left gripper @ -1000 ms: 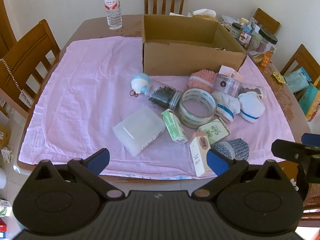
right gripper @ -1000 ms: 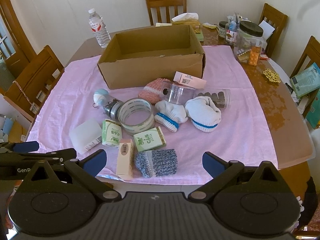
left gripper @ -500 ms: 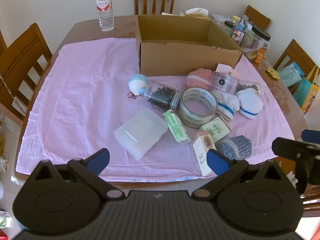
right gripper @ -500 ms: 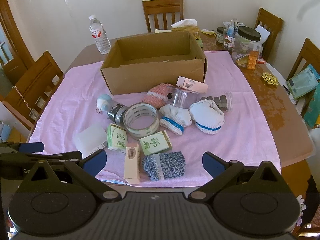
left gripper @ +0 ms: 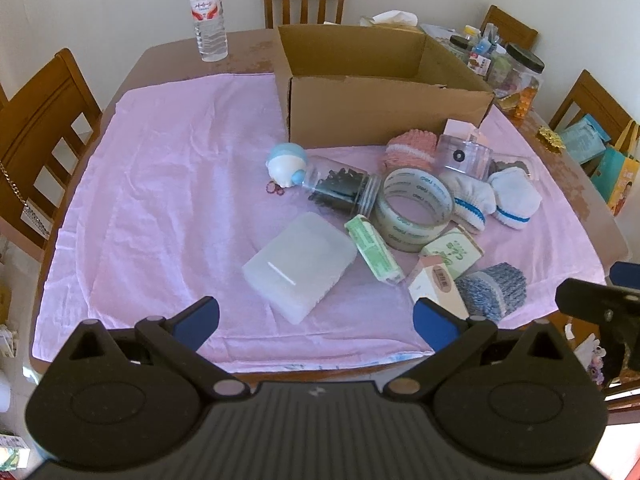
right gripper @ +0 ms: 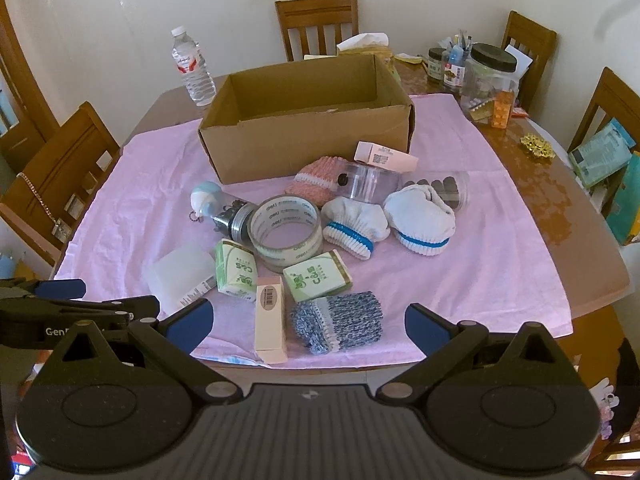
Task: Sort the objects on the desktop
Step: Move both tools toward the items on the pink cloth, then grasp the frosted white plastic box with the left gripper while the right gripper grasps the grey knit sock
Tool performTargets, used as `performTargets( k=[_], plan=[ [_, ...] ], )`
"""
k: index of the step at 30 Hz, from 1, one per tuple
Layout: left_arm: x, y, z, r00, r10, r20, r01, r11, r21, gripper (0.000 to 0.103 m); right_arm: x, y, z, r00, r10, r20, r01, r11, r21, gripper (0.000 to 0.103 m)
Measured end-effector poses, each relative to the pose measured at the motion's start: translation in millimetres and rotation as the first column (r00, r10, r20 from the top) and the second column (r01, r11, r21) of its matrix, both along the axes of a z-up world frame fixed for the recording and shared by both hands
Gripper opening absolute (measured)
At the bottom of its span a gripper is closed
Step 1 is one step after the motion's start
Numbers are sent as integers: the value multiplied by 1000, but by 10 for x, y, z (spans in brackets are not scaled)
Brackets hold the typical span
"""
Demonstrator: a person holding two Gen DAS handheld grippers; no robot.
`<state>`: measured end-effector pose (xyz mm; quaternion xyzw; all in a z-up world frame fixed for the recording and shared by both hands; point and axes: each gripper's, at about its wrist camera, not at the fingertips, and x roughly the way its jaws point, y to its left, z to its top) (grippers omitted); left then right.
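The clutter to be sorted is gathered on the pink cloth (right gripper: 500,208) just in front of the open box (right gripper: 304,120), which is seen to be empty as far as its inside shows. In the heap, the tape roll (right gripper: 286,234) is touched by a green pack (right gripper: 237,270) and a small jar (right gripper: 232,220); two white socks (right gripper: 420,220) are laid beside it, a pink sock (right gripper: 316,178) and a clear tub (right gripper: 370,186) are set against the box wall, and a grey sock (right gripper: 340,320), a tall carton (right gripper: 270,320) and a frosted case (left gripper: 300,268) are found nearest the table edge. Nothing is held: the left gripper (left gripper: 316,318) and the right gripper (right gripper: 306,322) are both spread wide and are hung short of the near edge, apart from every object. Compared with a second ago, the objects themselves are not moved at all; only the viewpoints are changed. In the left view the box and heap are shifted somewhat lower in the frame, and in the right view they are shifted lower and slightly rightward, with more wall shown above, so both tongs are judged to have been raised or drawn back a little. The task is therefore judged to be at its very start, with a first pick not yet made. The near items, such as the grey sock and the carton, are judged the easiest to be reached first.
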<state>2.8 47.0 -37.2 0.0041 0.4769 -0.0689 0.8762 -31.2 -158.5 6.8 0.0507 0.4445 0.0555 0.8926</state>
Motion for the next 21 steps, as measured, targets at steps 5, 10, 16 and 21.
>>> performTargets(
  k=[5,10,16,21],
  plan=[
    [-1,39,-123,999,0,53,0,1000,4,102,73,-17,-194,999,25,-20,-25,1000,-10,103],
    [70,32,-263,999,-2,44,1,999,38,102,186,-67,-481,997,55,-56,-58,997,-48,103],
    [176,-24,-497,1000,-5,7,4,999,46,102,357,-106,-833,989,88,-122,-94,995,-40,103],
    [256,-75,-667,1000,-2,-14,3,998,68,102,480,-120,-1046,983,121,-136,-125,992,-21,103]
  ],
)
